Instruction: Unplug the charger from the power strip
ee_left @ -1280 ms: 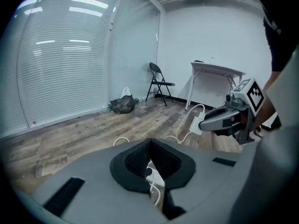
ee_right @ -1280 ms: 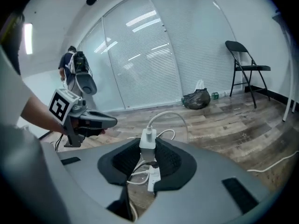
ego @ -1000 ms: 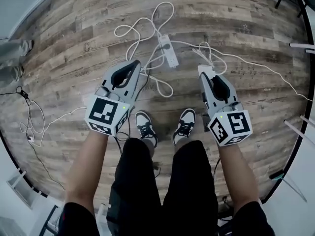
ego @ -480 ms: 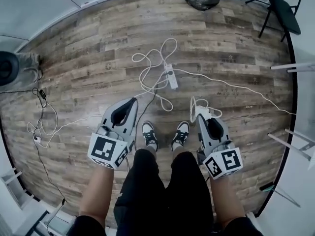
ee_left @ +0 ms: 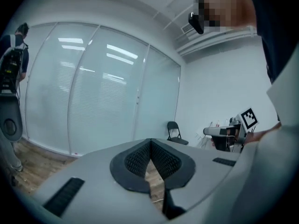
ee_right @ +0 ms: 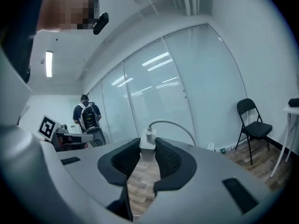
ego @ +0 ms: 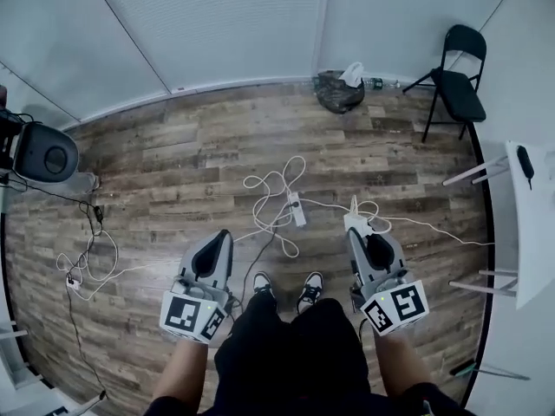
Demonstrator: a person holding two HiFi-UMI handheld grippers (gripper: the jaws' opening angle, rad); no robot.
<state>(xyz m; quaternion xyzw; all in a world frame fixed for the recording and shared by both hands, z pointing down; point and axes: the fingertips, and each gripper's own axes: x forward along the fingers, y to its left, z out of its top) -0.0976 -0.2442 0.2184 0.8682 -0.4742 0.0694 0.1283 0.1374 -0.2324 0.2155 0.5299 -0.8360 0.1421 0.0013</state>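
The white power strip [ego: 297, 208] lies on the wooden floor, among loops of white cable [ego: 276, 178]. My right gripper [ego: 356, 230] is held well above the floor and is shut on the white charger [ee_right: 147, 145]. The charger's cable [ee_right: 174, 124] arches away from its top. In the head view the charger [ego: 354, 224] shows at the jaw tips, apart from the strip. My left gripper [ego: 223, 236] is level with the right one, to its left. Its pads [ee_left: 140, 157] meet at the tip with nothing between them.
A black folding chair [ego: 458, 69] and a dark bag [ego: 336, 90] stand by the far wall. A white table [ego: 531, 219] is at the right. A black device [ego: 45, 153] and thin cables [ego: 84, 258] are at the left. A person with a backpack [ee_right: 88, 116] stands behind.
Both grippers have risen far above the floor, the right one carrying the charger. The head view has lifted and now takes in the far wall and chair.
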